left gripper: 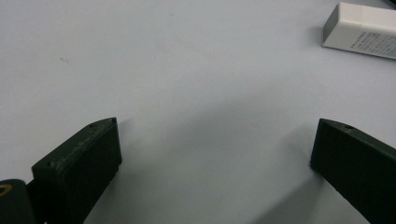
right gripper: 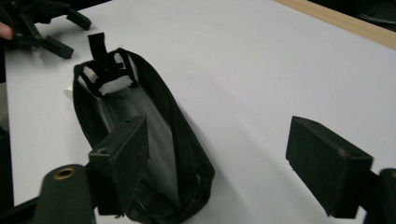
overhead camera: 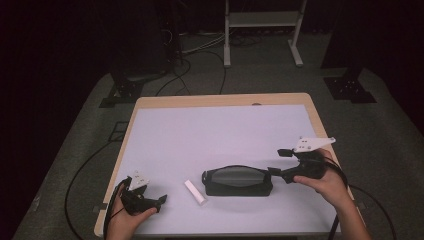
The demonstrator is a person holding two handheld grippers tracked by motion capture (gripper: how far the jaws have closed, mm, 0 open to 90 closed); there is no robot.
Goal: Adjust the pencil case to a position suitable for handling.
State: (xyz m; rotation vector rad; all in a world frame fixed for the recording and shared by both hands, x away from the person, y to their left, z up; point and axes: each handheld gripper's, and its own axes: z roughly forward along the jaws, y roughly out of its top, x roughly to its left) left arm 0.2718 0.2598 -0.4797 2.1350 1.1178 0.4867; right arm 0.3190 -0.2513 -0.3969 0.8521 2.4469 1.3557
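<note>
While both grippers' jaws stand released, black pouch [overhead camera: 238, 182] unzipped on table [overhead camera: 220, 135], contents unclear, white eraser [overhead camera: 195, 192] beside it

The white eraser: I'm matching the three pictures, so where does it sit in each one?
High view: white eraser lies lower centre, just left of the black pencil case.
Left gripper view: top right corner.
Right gripper view: I cannot tell it for sure.
Shared landmark: the white table mat.

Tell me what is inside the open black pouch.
The pouch lies unzipped. The right gripper view shows its grey lining and no loose item, but the right tongs, open, have one jaw covering the near end. The white eraser lies outside, beside it.
</note>
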